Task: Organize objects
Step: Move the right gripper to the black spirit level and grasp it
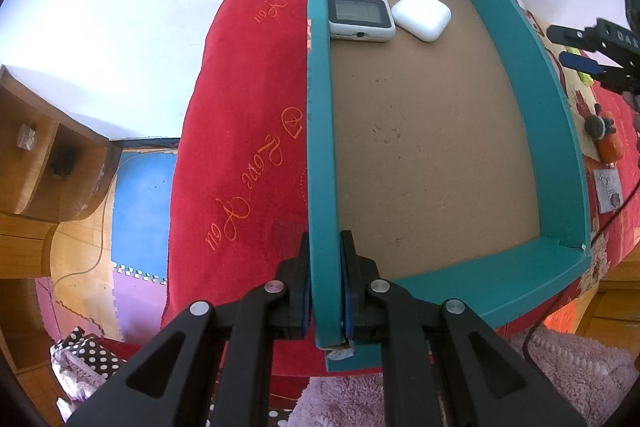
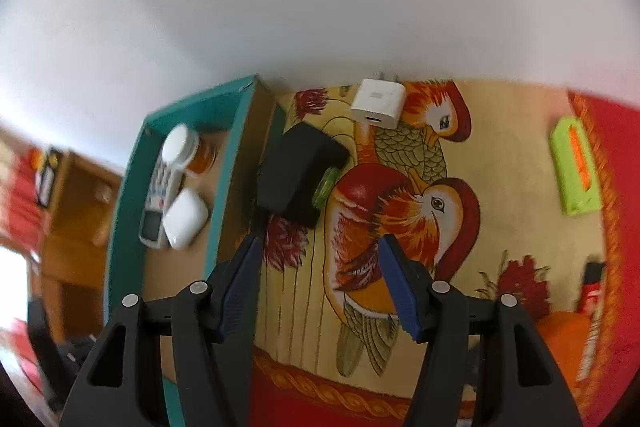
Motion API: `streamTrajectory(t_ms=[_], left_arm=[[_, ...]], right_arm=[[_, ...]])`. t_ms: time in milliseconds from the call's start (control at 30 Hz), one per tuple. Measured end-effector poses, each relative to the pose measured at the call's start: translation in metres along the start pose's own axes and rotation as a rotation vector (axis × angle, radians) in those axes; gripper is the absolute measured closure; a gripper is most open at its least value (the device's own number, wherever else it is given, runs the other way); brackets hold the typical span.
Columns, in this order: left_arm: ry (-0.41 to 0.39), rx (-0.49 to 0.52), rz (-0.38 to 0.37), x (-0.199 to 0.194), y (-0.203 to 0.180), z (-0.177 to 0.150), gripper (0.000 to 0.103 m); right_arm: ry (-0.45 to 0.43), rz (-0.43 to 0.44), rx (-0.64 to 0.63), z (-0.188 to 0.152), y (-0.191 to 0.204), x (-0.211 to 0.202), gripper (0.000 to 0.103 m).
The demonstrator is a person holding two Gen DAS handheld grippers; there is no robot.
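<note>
Teal box (image 1: 556, 147) wall sat pinched in the left gripper (image 1: 325, 291); beside the box, the right gripper (image 2: 320, 283) hung half-open, empty.

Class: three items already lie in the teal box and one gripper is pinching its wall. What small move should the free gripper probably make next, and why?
Probably ease the right gripper forward and down over the black block. Its jaws stand open with nothing between them, and that block is the nearest loose item ahead, just outside the teal box, which the left gripper steadies by its wall.
</note>
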State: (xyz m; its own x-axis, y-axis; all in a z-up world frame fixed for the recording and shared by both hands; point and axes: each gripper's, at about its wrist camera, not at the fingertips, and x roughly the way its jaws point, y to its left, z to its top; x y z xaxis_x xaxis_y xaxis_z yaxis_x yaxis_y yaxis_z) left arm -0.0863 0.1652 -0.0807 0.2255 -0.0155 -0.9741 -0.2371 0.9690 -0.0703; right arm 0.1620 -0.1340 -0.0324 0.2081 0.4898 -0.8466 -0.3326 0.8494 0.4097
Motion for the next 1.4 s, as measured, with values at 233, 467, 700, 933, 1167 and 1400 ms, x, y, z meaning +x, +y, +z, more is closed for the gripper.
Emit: streamTrajectory(t_ms=[233,467,700,933,1167,1400], left_arm=[[0.001,0.001,0.002,0.000,-0.001,0.000,0.094],[0.003,0.002,0.003,-0.001,-0.001,0.001,0.094],[0.003,0.001,0.003,-0.001,-0.001,0.001,0.094],[0.003,0.000,0.004,-0.001,-0.001,0.001,0.094],[0.003,0.001,0.004,-0.001,-0.001,0.001,0.094],[0.003,0.000,0.004,-0.001,-0.002,0.001,0.094]], right_arm=[[0.001,0.183,0.296,0.013,-0.031,0.017,0.042],[0.042,0.198,0.393,0.025,-0.033,0.039,0.042],[0.059,0.188,0.370,0.036,-0.013,0.058,0.042],[0.019,0.169,0.319,0.040,0.004,0.059,0.061],[-0.042,0.069,0.202,0.038,0.016,0.040,0.072],[-0.048,-0.254,-0.152,0.033,0.063,0.035,0.072]])
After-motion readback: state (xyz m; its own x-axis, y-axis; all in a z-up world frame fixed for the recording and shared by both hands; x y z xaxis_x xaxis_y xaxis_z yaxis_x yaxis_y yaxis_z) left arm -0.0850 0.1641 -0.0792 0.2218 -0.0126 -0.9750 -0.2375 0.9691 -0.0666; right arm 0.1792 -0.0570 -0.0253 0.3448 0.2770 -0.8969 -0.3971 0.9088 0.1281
